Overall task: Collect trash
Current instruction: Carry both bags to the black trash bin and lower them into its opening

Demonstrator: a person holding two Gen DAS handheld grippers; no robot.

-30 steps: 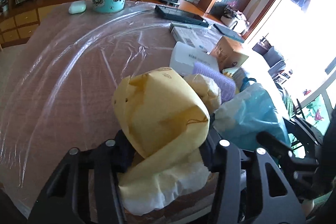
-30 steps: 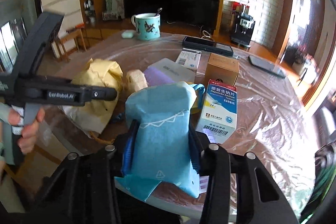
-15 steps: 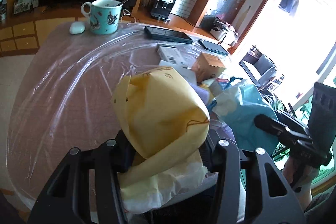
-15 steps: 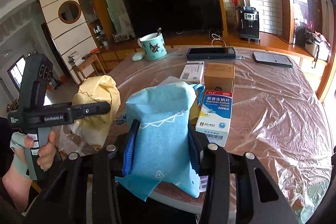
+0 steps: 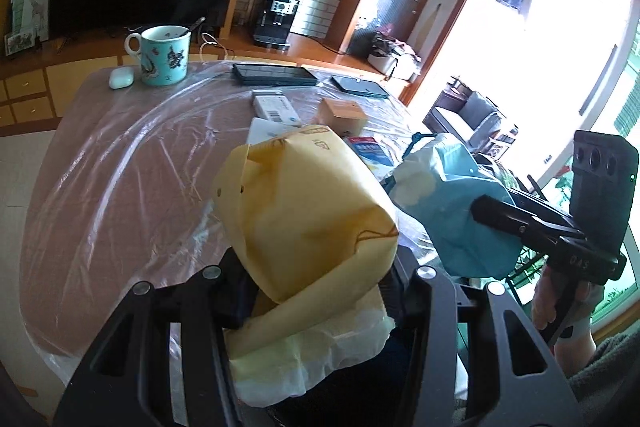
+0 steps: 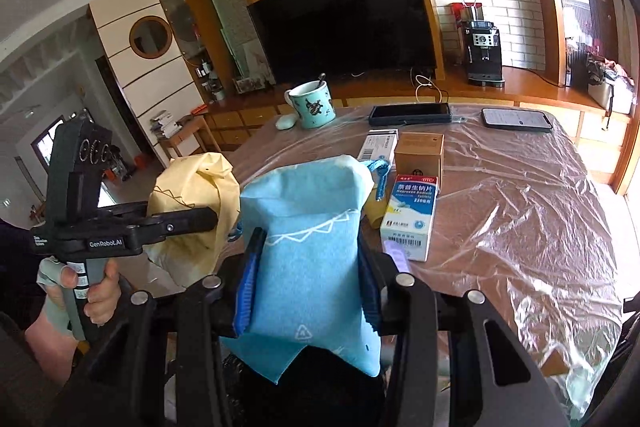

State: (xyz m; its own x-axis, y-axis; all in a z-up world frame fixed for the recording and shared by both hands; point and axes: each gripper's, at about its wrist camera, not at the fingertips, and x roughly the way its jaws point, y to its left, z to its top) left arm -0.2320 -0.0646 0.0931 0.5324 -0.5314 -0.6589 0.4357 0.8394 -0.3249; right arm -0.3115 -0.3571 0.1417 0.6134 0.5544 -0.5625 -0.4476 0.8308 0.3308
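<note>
Left gripper clamps a crumpled pale-yellow non-woven drawstring bag, creased and stained. Right gripper pinches a light-blue fabric pouch with white zigzag stitching.

Both bags, now higher off the table.

In the left wrist view, the plastic-covered table lies bare across the left and centre of the frame, open for passage. Obstacles cluster at upper centre and right: mug and white earbud case at upper left, two phones, boxes. In the right wrist view, the lower right is bare film; the medicine box stands centre
</note>
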